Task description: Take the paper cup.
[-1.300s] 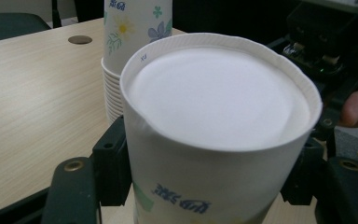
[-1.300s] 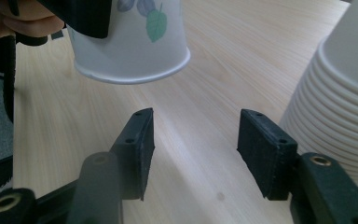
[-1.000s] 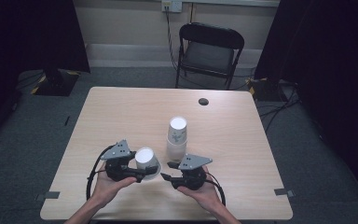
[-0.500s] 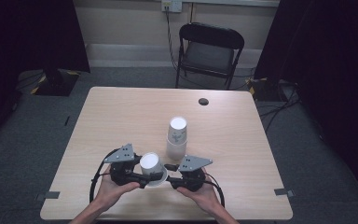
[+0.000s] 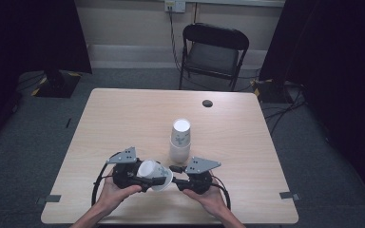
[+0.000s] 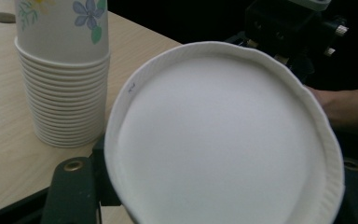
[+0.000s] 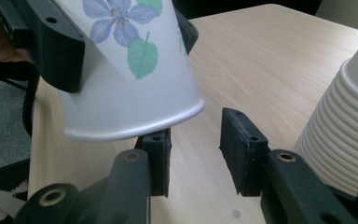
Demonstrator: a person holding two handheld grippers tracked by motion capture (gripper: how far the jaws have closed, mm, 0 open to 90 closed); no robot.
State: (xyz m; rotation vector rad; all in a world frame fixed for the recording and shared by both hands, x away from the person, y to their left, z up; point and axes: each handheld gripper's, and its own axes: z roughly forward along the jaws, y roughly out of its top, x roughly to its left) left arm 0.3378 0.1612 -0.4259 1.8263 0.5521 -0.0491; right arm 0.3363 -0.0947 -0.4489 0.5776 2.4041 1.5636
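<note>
A flowered white paper cup (image 5: 151,173) lies on its side in the air, with my left gripper (image 5: 155,180) shut on it. Its white bottom (image 6: 223,140) faces the left gripper view. The cup's rim (image 7: 135,126) points at my right gripper (image 7: 196,154) and hangs just above that gripper's left pad (image 7: 157,161). The right jaws have just been closing but stand apart with nothing between them. In the high view my right gripper (image 5: 176,176) faces the left one near the table's front edge. A stack of several matching cups (image 5: 180,140) stands just behind both grippers.
The wooden table (image 5: 123,123) carries a small dark round thing (image 5: 207,103) at the back right. A black folding chair (image 5: 214,52) stands beyond the far edge. Cables trail from both grippers. The cup stack (image 7: 349,135) is close on the right gripper's right.
The cup in the left gripper has edged slightly to the right, toward the right gripper. Both hands stay near the table's front edge.
</note>
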